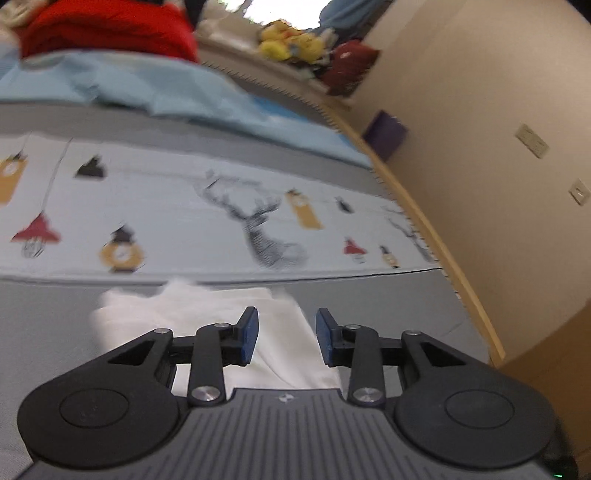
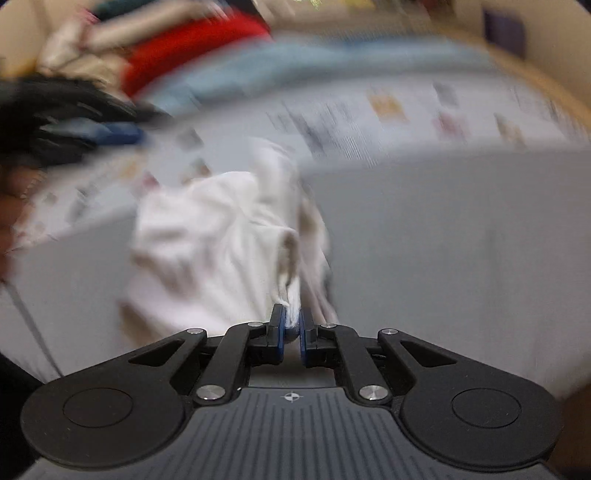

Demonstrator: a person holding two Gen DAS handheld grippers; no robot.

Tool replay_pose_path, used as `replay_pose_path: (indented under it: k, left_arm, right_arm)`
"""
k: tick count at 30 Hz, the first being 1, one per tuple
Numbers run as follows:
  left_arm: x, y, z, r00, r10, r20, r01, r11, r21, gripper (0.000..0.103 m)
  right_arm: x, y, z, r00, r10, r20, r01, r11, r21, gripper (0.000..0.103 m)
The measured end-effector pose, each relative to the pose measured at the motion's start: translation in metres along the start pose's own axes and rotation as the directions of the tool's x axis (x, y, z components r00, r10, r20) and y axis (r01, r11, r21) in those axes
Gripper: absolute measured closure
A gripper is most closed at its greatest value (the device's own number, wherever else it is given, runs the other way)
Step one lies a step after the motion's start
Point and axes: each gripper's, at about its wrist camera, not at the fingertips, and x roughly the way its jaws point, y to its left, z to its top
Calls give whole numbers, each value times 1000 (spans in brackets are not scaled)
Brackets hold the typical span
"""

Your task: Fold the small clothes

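The right claw (image 2: 291, 328) is clamped on a white garment's (image 2: 207, 243) edge; the garment lies crumpled mid-bed (image 2: 443, 258). The left claw (image 1: 286, 336) stands apart over it, empty.

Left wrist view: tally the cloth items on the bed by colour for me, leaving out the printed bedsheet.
White: 1, the white garment lying below the open left claw.
Light blue: 1, the light blue cloth spread further back.
Red: 1, the red cloth piled behind it.
Total: 3.
The heap at the far end is too blurred to count.
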Motion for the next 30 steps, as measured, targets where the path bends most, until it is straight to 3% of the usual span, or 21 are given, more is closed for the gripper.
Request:
replay_pose_path:
  k: [2,4,7,9,10,11,15,17,20,22,23,24,26,28,30]
  left_arm:
    - [1,11,-3,998,31,-49,-31,999,-3,66]
    - [-1,19,-6,995,49,-93,-47,999,21,68]
    - [1,26,-16,982,62,-181,-47,995,85,68]
    - [1,29,-23,973,63,-223,-35,991,126,68]
    - [0,32,-28,969,48,-244,-15,991,135,68]
    - [0,33,-33,964,39,-264,0,989,148,68]
    - [1,33,-58,944,7,-330,65,976,208,68]
    - [11,36,-75,918,5,-396,92,970,226,68]
    - [32,37,-105,870,104,-481,75,938,339,68]
    - [45,40,-121,831,172,-529,65,915,399,73]
    - [45,42,-123,827,173,-535,71,912,404,73]
    - [44,45,-121,830,157,-536,79,917,390,73]
    - [38,51,-111,840,102,-532,100,936,336,73]
    - [26,61,-96,873,41,-485,113,952,284,71]
    - [17,81,-78,911,6,-413,79,979,188,71]
  right_arm:
    - [11,-8,1,999,21,-46,-18,996,82,88]
    - [13,-7,4,999,33,-23,-31,993,118,84]
    - [17,-8,9,997,73,11,-74,984,160,66]
    - [28,-11,11,996,85,-9,-82,980,181,65]
    - [34,-12,11,996,91,-25,-84,977,195,71]
    - [37,-12,12,995,98,-31,-89,976,201,97]
    - [27,-9,16,999,20,26,-25,981,190,99]
    - [30,-8,17,1000,-19,-3,19,987,158,99]
    - [43,-7,19,993,-20,-115,36,990,138,98]
    - [32,-6,32,997,-25,-78,36,989,142,90]
    - [24,-5,40,999,-13,-34,17,991,131,90]
    - [16,-5,51,1000,2,14,-4,993,116,88]
    - [9,-7,75,996,37,87,-45,994,97,72]
    - [15,-13,100,991,74,111,-84,992,90,64]
    - [33,-15,121,990,99,102,-106,992,69,63]
